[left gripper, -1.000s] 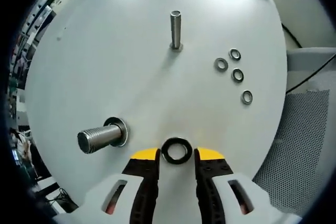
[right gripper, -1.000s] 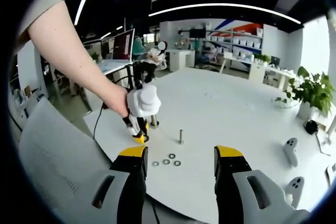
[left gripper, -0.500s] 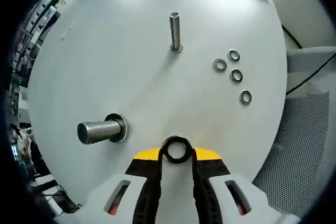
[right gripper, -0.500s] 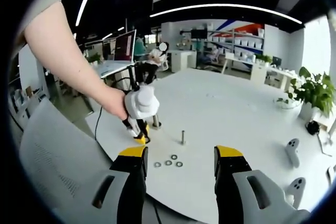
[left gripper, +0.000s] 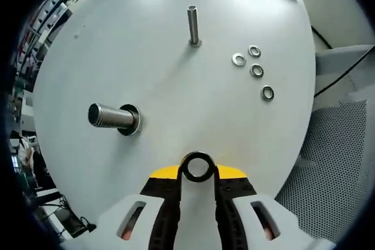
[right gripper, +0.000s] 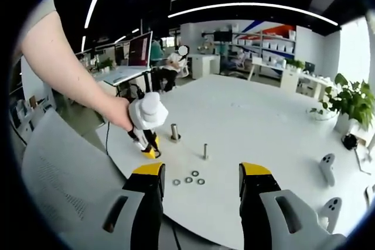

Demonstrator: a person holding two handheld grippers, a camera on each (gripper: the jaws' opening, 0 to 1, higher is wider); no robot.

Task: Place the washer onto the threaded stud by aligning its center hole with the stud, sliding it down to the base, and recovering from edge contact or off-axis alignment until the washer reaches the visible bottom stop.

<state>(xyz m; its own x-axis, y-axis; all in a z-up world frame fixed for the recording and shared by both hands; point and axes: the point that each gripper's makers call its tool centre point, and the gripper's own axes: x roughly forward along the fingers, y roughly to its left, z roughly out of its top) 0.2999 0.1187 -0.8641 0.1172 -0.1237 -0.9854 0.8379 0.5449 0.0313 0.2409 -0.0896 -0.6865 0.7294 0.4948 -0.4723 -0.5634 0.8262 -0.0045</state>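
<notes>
While gripped between the yellow-tipped jaws of the left gripper (left gripper: 197,171), at 6 o'clock in the left gripper view, a dark washer (left gripper: 197,167) stands on edge with its hole open to the camera, raised over the white round table (left gripper: 158,86). Jaws drawn in narrow, pressing the ring from both sides. At 9 o'clock from the washer, well apart from it, a thick threaded stud (left gripper: 110,116) with a dark ring at its base, leaning toward 9 o'clock in the fisheye picture. Toward 12 o'clock, far up the table, a thin post (left gripper: 193,25) on a small base. At about 1 o'clock, four loose washers (left gripper: 253,71) lying flat in a small cluster, none touching another. At 4 o'clock past the table edge, a mesh chair back (left gripper: 328,162). Seen from the right gripper view, the right gripper (right gripper: 201,174) hanging near the table edge at 6 o'clock with jaws spread wide and nothing between them; at 10 o'clock, a person's hand (right gripper: 120,114) holding the left gripper (right gripper: 148,151) just beside the thick stud (right gripper: 174,132), with the thin post (right gripper: 205,151) and loose washers (right gripper: 188,180) nearer the camera.
</notes>
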